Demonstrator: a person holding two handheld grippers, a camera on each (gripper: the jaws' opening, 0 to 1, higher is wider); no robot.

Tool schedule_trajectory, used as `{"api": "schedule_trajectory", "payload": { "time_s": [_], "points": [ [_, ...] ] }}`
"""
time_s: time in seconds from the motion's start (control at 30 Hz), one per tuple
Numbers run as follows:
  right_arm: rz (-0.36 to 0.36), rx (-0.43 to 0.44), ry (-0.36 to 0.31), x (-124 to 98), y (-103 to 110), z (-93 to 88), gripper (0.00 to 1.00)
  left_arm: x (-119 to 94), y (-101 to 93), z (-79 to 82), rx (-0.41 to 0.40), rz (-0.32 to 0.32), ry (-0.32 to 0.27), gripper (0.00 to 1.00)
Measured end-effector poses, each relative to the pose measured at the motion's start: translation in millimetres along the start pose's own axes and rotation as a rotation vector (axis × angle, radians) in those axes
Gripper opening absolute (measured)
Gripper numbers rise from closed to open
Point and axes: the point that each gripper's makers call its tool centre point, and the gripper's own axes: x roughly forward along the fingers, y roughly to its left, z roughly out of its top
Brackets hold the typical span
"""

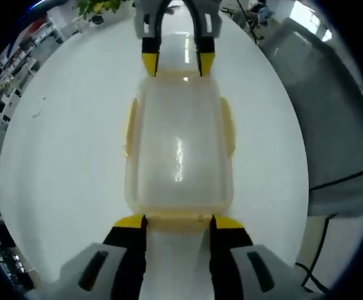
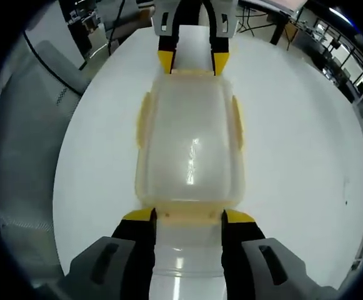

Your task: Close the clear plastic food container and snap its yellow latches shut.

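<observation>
Yellow-tipped left claw and right claw face each other, each spread across an end latch of the container.

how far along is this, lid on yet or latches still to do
The lid looks seated on the container, so closing seems done. In hand: both grippers sit at opposite ends, the left gripper and right gripper each with open jaws straddling an end latch. Left: whether those end latches have snapped can't be told. The side latches lie against the walls; confirm all are shut.
</observation>
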Motion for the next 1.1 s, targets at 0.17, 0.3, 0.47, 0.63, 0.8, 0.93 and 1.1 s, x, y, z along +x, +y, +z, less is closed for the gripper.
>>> {"api": "schedule_trajectory", "payload": {
  "time_s": [0.17,0.3,0.47,0.63,0.8,0.93,1.1],
  "points": [
    [0.003,0.000,0.008,-0.1,0.3,-0.4,0.38,-0.1,0.1,-0.1,0.002,-0.002,-0.005,0.34],
    [0.007,0.005,0.014,-0.2,-0.4,-0.2,0.37,0.2,0.3,-0.3,0.004,-0.011,-0.002,0.34],
    [0.034,0.025,0.022,-1.2,0.7,-0.3,0.37,0.3,0.5,-0.3,0.014,-0.022,-0.006,0.34],
    [0.034,0.033,0.022,-0.9,0.6,0.0,0.37,0.6,3.0,-0.4,0.015,-0.025,-0.003,0.34],
    [0.025,0.035,0.034,0.0,0.4,-0.1,0.36,0.7,3.3,-0.6,0.020,-0.026,-0.002,0.34],
    [0.020,0.037,0.040,0.6,0.0,-0.2,0.36,1.0,3.4,-1.2,0.012,-0.030,-0.014,0.34],
    [0.002,0.030,0.052,1.5,-0.2,-0.7,0.36,2.2,2.9,-0.1,0.015,-0.026,0.018,0.34]
  ]
}}
